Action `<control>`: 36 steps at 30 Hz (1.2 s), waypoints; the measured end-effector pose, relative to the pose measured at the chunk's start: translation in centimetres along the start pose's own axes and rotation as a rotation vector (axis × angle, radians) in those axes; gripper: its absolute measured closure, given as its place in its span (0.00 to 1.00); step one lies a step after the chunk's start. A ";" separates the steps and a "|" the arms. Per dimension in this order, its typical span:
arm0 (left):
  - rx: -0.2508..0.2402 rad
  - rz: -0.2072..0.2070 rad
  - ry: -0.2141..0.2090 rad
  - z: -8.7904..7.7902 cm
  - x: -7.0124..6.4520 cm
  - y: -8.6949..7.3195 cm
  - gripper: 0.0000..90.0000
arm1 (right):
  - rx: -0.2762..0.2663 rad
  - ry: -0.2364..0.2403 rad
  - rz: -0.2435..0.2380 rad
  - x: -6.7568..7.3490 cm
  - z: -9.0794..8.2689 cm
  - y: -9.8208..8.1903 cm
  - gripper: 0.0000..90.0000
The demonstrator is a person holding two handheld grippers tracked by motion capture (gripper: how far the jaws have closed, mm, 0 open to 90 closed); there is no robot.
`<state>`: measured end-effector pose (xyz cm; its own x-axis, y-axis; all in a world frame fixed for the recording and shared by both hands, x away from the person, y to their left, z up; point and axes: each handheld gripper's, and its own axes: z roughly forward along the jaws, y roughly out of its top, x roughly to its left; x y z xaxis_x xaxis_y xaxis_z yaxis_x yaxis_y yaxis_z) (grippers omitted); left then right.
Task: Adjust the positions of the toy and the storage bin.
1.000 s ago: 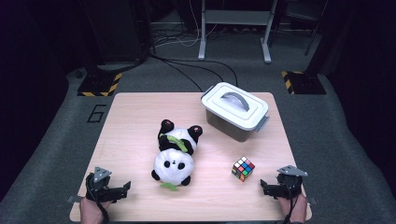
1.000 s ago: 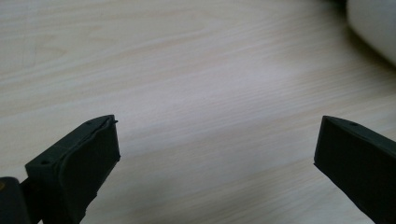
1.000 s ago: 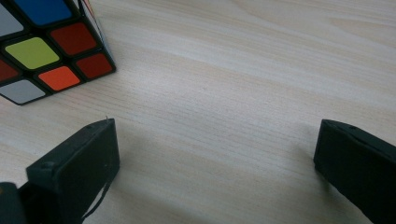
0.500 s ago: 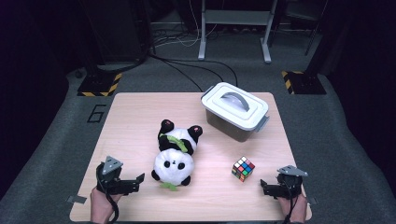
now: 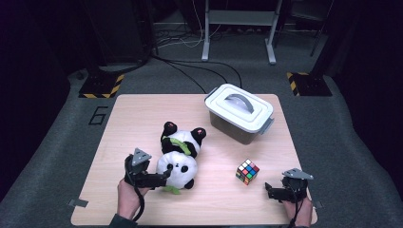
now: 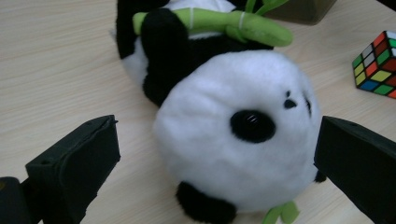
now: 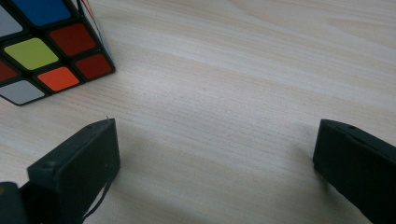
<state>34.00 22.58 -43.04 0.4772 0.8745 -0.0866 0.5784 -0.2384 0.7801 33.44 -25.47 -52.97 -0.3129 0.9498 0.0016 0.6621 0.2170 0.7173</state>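
Observation:
A plush panda [image 5: 179, 154] lies on its back mid-table, head toward me, with green bamboo across its chest. My left gripper [image 5: 162, 177] stands open at the panda's head; in the left gripper view the white head [image 6: 238, 135] sits between the two wide-apart jaws, with no visible contact. A colourful puzzle cube [image 5: 247, 171] rests right of the panda and appears at the right edge of the left gripper view [image 6: 377, 65]. My right gripper [image 5: 269, 191] is open near the front right edge, with bare wood between its jaws and the cube [image 7: 44, 46] ahead to its left.
A lidded white storage box [image 5: 240, 113] with a grey handle stands at the table's [image 5: 142, 118] back right. Dark floor with cables, hazard-striped blocks and a metal stand surrounds the table. Bare wood spans the left and back left.
My left gripper has moved right and forward from the front left corner up to the panda's head. The right gripper, cube, panda and box have stayed put.

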 end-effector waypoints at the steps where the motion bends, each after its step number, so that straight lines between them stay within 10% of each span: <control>1: 0.004 -0.005 -0.007 0.3 -0.4 0.2 0.00 | 0.000 0.000 0.000 0.0 0.0 0.0 0.00; 13: 0.100 0.018 0.080 5.7 -2.9 0.1 0.12 | -0.001 -0.003 0.000 0.0 0.0 0.0 0.00; 24: 0.061 0.058 0.066 5.3 -2.6 -0.5 0.47 | -0.002 -0.005 0.004 0.0 0.0 0.0 0.01; 36: 0.015 0.065 0.039 4.7 -2.0 -0.3 0.55 | -0.003 -0.006 0.004 0.0 0.0 0.0 0.01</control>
<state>35.97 18.93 -46.00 0.4878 0.8729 -0.0117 0.5569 -0.3008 0.7742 33.42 -25.47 -52.96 -0.3064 0.9519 0.0000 0.6613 0.2129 0.7193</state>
